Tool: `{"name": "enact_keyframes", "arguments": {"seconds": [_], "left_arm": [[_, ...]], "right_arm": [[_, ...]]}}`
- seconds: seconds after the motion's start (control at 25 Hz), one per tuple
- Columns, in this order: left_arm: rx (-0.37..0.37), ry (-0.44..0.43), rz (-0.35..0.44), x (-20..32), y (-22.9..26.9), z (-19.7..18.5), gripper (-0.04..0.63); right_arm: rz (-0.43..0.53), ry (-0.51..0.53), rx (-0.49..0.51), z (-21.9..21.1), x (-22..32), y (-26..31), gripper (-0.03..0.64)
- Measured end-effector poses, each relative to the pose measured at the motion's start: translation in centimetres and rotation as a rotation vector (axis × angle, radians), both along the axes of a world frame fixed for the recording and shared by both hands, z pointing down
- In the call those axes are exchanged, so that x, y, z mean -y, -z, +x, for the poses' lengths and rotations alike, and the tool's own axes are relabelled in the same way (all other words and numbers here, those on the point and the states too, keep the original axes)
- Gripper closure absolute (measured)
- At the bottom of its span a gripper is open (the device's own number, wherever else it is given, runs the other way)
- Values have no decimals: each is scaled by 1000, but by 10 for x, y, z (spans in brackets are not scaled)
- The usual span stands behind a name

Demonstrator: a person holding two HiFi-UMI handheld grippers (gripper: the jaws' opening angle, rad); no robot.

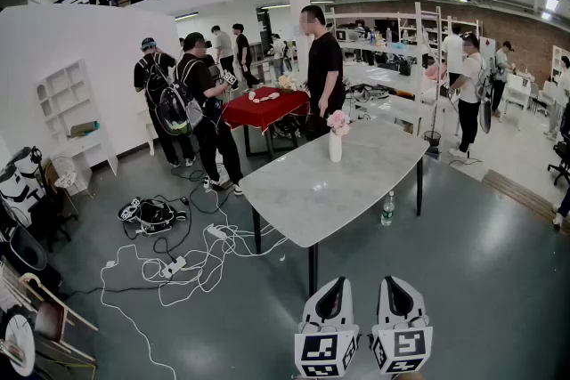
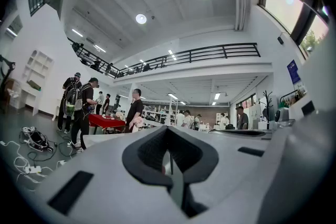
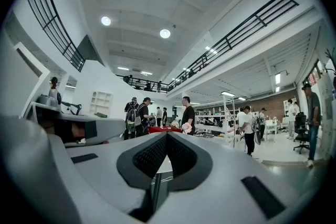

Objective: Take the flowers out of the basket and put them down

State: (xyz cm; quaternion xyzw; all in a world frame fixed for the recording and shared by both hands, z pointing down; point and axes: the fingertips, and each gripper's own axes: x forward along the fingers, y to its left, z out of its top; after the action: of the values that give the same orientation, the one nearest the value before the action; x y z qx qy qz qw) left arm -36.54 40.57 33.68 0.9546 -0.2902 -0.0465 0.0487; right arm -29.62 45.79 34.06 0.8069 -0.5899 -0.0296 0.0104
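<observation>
Pink flowers [image 1: 337, 121] stand in a slim white vase [image 1: 335, 147] near the far end of a grey table [image 1: 303, 200]; I see no basket. My left gripper [image 1: 334, 283] and right gripper [image 1: 394, 282] hover side by side near the table's near corner, well short of the flowers. Both are shut and hold nothing. The left gripper view looks over its shut jaws, the left gripper [image 2: 170, 157] pointing toward the distant flowers [image 2: 138, 121]. In the right gripper view, the right gripper [image 3: 165, 157] is likewise shut, and the flowers [image 3: 186, 127] look small and far off.
A water bottle [image 1: 387, 209] stands on the floor beside the table. White cables and power strips [image 1: 178, 262] sprawl across the floor at left. A red-cloth table [image 1: 264, 107] and several standing people are behind. Chairs and gear [image 1: 36, 316] crowd the left edge.
</observation>
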Motion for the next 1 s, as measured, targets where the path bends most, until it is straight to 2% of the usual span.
{"name": "enact_keyframes", "arguments": {"seconds": [0.52, 1.0], "left_arm": [[1, 1, -5, 10, 0, -8, 594], [2, -13, -13, 45, -10, -12, 594]], "right_arm": [[-8, 11, 0, -9, 10, -1, 603], [-10, 8, -5, -17, 43, -7, 603]]}}
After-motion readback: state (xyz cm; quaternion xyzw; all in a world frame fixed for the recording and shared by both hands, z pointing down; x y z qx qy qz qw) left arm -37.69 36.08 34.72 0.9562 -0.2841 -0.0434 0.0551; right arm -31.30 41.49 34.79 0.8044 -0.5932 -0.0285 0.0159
